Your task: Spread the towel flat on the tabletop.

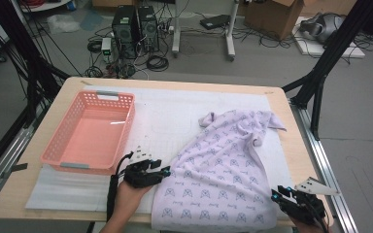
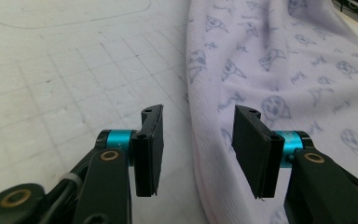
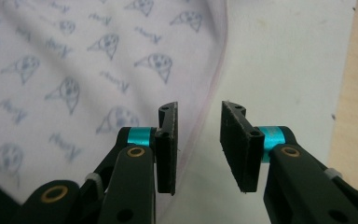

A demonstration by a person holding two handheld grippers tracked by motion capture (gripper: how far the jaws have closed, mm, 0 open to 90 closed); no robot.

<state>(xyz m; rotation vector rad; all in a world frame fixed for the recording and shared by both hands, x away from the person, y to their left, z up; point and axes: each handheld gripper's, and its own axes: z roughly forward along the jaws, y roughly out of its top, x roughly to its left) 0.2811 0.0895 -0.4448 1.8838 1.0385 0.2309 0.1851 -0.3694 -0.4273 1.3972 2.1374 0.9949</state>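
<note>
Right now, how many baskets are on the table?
1. The pink basket sits on the table's left side, far from the person, left of the purple printed cloth. Nothing seems to hide another one.

The high view looks down and forward over the table [image 1: 39, 194], while both gripper views sit low and close at opposite edges of the lilac cloth [image 1: 223, 165].

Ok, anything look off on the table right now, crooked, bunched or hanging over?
The lilac printed garment lies skewed across the white mat. Its far end is bunched into folds near the right edge, and its near hem reaches the table's front edge. The pink basket sits square and empty. No spill or damage is visible.
</note>
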